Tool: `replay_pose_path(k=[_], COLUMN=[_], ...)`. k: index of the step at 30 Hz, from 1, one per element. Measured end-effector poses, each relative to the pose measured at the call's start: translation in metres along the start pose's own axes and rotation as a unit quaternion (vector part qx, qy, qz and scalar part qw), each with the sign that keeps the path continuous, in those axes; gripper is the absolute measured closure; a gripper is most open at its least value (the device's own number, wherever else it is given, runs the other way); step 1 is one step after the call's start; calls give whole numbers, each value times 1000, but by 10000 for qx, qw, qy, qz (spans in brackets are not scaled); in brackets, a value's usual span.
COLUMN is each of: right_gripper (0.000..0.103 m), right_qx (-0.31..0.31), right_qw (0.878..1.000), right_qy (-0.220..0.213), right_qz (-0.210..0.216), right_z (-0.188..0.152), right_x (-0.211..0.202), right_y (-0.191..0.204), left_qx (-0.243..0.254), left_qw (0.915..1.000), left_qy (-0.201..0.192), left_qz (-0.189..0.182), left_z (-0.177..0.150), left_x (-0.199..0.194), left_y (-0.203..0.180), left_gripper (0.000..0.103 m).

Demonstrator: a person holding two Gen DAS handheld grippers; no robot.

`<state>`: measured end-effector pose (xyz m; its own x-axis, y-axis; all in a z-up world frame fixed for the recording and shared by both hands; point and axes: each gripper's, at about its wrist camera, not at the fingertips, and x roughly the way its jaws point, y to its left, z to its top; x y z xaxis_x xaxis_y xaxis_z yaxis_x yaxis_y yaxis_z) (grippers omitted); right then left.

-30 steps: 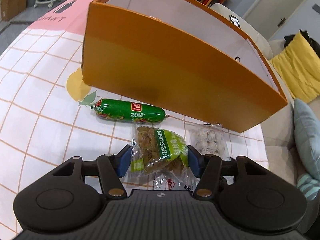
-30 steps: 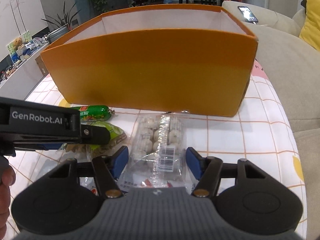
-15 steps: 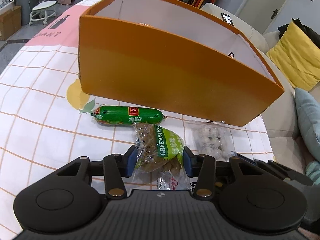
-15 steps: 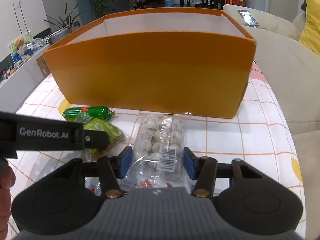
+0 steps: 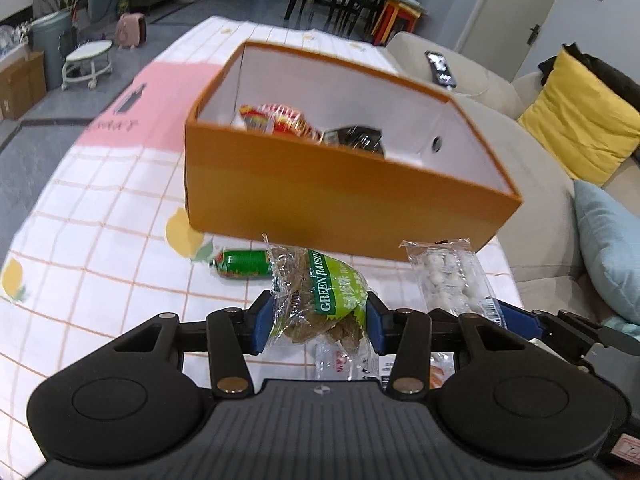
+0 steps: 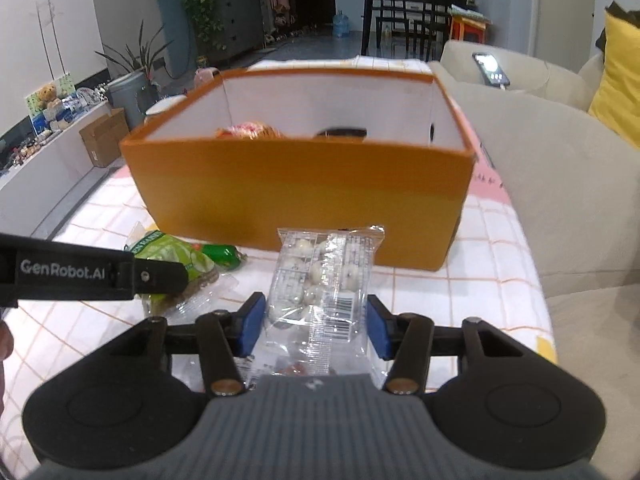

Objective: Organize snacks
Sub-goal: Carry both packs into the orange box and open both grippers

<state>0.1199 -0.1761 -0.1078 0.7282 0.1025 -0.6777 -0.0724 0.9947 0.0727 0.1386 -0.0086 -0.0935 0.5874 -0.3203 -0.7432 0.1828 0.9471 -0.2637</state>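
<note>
My left gripper [image 5: 318, 322] is shut on a green raisin packet [image 5: 324, 296] and holds it above the tablecloth. My right gripper [image 6: 316, 326] is shut on a clear packet of white round sweets [image 6: 326, 276], also lifted; that packet [image 5: 450, 276] shows to the right in the left wrist view. Ahead stands an open orange box [image 5: 320, 200] [image 6: 296, 192] with a red-wrapped snack [image 5: 276, 118] and a dark packet [image 5: 356, 136] inside. A green sausage [image 5: 244, 264] lies on the cloth before the box.
A checked tablecloth [image 5: 100, 240] covers the table. A beige sofa [image 6: 560, 168] runs along the right, with a phone [image 6: 492, 70] on its arm, a yellow cushion [image 5: 576, 120] and a blue cushion [image 5: 608, 248]. More small wrappers lie under the grippers.
Both grippers closed on their packets and rose with them off the cloth. The box's inside has come into view from above. The green sausage stays on the table.
</note>
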Motion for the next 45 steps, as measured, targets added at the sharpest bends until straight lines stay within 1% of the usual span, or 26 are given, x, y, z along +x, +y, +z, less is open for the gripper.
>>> replay_pose_path(k=[7,11,14,20,24,29,32,36,40,45], right_gripper=[52,52,52,52,52,52,52,52,52,52], right_qx=[-5,1,-58,-230,-235,-304,-407,-494,-725,-1128], right_qw=[9992,9985,9979,9965,9968,9980,9987,9984,9953,9872], right_qy=[-396,-540,-650,-790,-725,-475,-213,212,640,1126], right_qz=[30,59,57,145,255,294,235,151,27,-64], right_z=[14,22,32,63,96,139,162,182,195,197], right_x=[-53,-76,-91,-110,-109,-88,-65,-26,17,69], right_y=[2,0,-2,-7,-14,-22,-26,-34,-36,-34], left_qx=[301,391,552,813,789,1156,1220,1330,1543,1988], left_qw=[9988,9977,9961,9927,9930,9904,9904,9899,9872,9788], left_qy=[-370,-494,-636,-799,-709,-652,-463,-220,100,438], left_qz=[-141,-230,-260,-381,-527,-387,-453,-447,-383,-244], left_z=[13,26,36,65,89,118,136,153,162,164], left_x=[-39,-54,-65,-81,-78,-61,-42,-11,25,69], left_y=[-15,-19,-24,-33,-33,-42,-44,-42,-42,-42], left_gripper=[50,50,50,50,50,50,50,50,50,50])
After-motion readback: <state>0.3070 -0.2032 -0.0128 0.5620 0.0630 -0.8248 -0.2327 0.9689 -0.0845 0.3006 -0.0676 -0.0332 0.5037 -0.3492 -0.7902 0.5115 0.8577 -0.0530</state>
